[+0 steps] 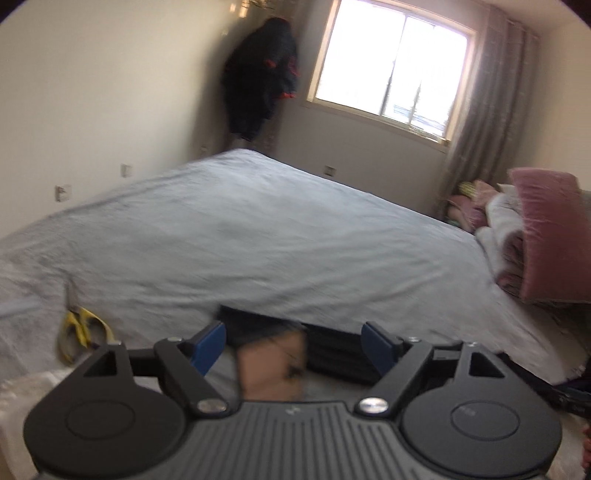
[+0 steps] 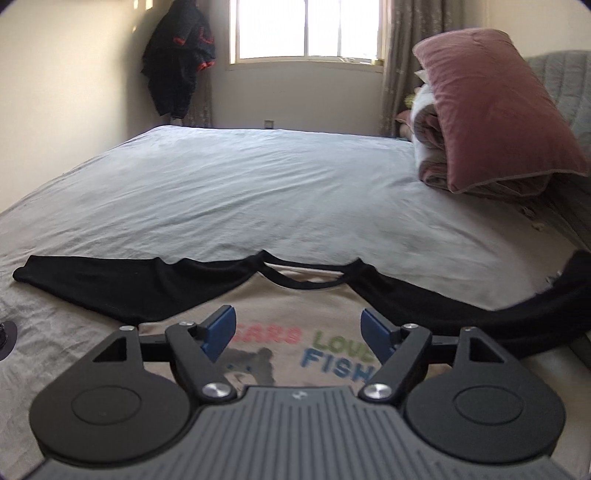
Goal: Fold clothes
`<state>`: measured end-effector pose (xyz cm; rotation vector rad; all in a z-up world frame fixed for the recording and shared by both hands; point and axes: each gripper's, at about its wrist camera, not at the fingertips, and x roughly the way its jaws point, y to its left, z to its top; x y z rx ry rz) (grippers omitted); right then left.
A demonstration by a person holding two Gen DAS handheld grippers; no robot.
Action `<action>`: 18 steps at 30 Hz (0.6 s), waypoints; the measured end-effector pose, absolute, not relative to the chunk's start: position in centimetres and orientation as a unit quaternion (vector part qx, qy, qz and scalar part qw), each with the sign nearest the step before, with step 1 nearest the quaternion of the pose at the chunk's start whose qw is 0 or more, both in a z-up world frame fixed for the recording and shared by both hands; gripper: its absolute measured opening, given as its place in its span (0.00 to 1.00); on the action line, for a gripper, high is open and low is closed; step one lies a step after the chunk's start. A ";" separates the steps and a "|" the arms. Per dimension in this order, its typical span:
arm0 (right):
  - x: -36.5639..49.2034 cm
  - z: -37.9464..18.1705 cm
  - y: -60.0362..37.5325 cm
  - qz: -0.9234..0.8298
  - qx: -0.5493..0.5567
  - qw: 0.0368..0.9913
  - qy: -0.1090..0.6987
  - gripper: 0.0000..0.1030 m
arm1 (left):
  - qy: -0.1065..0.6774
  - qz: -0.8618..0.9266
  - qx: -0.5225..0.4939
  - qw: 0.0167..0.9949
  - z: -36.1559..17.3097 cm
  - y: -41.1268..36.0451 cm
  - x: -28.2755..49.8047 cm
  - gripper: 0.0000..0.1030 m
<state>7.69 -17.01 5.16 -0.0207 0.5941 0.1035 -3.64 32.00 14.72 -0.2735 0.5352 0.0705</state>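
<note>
T-shirt (image 2: 280, 354) flat on bed (image 2: 258, 184), chest up, at 6 o'clock.
Soft, light, limp — I would pinch shoulder seams at 10 and 2; left gripper (image 1: 293, 345) and right gripper (image 2: 299, 330) fingers spread, empty.

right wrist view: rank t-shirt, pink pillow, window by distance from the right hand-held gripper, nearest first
1. T-shirt: on the bed directly under the open right hand-held gripper.
2. Pink pillow: farther up the bed, right side.
3. Window: far wall, beyond the bed.
</note>
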 end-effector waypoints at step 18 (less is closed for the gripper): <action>2.6 0.7 -18.0 0.128 0.041 0.935 0.328 0.60 | 0.419 -0.073 -0.243 0.872 -4.3 17.0 1.4 0.49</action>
